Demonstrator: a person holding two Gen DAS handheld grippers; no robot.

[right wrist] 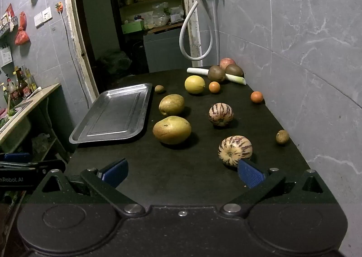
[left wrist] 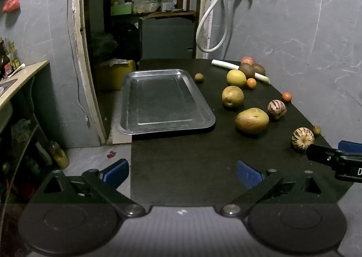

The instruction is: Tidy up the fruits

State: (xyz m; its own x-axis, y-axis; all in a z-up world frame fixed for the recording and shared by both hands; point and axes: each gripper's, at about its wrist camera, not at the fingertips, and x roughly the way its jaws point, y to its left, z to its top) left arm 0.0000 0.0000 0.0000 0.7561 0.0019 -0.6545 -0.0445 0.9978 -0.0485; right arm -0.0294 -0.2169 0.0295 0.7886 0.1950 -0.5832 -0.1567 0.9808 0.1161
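An empty steel tray (left wrist: 167,121) (right wrist: 95,134) lies at the left of the black table. To its right lie loose fruits: a mango (left wrist: 251,120) (right wrist: 172,130), a pear-like yellow fruit (left wrist: 232,96) (right wrist: 171,104), a lemon (left wrist: 236,78) (right wrist: 194,85), two striped melons (left wrist: 302,138) (right wrist: 235,150) (right wrist: 220,114), two small oranges (right wrist: 214,87) (right wrist: 256,97). My left gripper (left wrist: 182,173) is open and empty over the table's near left edge. My right gripper (right wrist: 182,173) is open and empty, its right pad (right wrist: 250,175) just in front of the near striped melon.
At the far right corner lie a leek (right wrist: 203,71), two brown fruits (right wrist: 216,73) and an apple (right wrist: 227,63). Small brown fruits sit by the tray (right wrist: 159,89) and by the wall (right wrist: 282,137). A tiled wall bounds the right. A counter with bottles (right wrist: 20,87) stands left.
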